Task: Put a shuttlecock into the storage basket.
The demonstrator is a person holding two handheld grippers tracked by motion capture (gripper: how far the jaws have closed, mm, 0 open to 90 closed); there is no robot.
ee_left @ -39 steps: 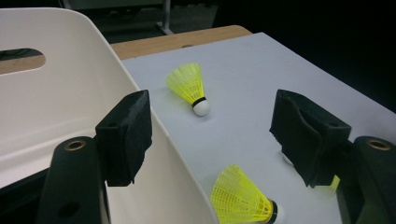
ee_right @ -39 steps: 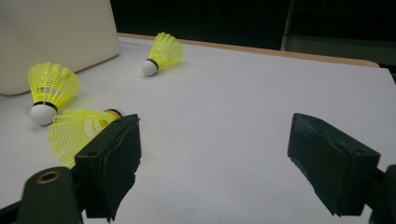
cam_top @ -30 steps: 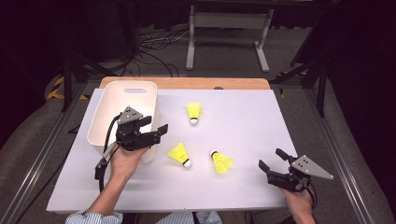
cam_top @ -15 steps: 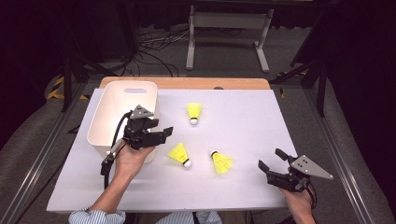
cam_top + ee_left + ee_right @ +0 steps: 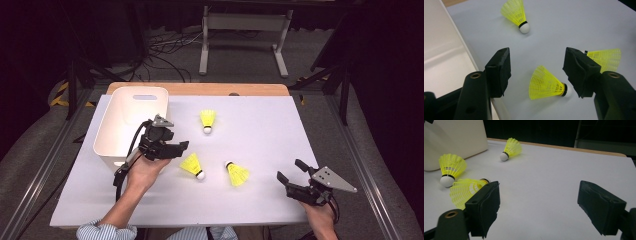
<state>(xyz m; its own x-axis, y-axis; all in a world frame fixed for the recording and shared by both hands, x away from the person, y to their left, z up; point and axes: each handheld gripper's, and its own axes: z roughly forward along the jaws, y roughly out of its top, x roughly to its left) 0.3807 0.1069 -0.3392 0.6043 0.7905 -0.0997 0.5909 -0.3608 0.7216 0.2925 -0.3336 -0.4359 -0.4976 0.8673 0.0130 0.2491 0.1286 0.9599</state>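
Note:
Three yellow shuttlecocks lie on the white table top (image 5: 260, 125): one at the back (image 5: 208, 120), one in the middle (image 5: 191, 165), one to its right (image 5: 237, 173). My left gripper (image 5: 176, 142) hovers just left of the middle one, beside the white bin (image 5: 130, 125). Its jaws are open and have just been closing a little. In the left gripper view the middle shuttlecock (image 5: 546, 83) lies on the table below the gap between the jaws, untouched. My right gripper (image 5: 292, 171) rests open and empty at the front right, right of the shuttlecocks.
The bin stands at the table's left with its rim close to my left hand. A wooden strip (image 5: 200, 88) edges the table's far side. Metal rails run along both sides, and a stand (image 5: 245, 30) and cables are on the floor beyond.
My left gripper has shifted a little to the right, from the bin's edge toward the middle shuttlecock, and its jaws have narrowed slightly. The right gripper and the shuttlecocks have stayed put.

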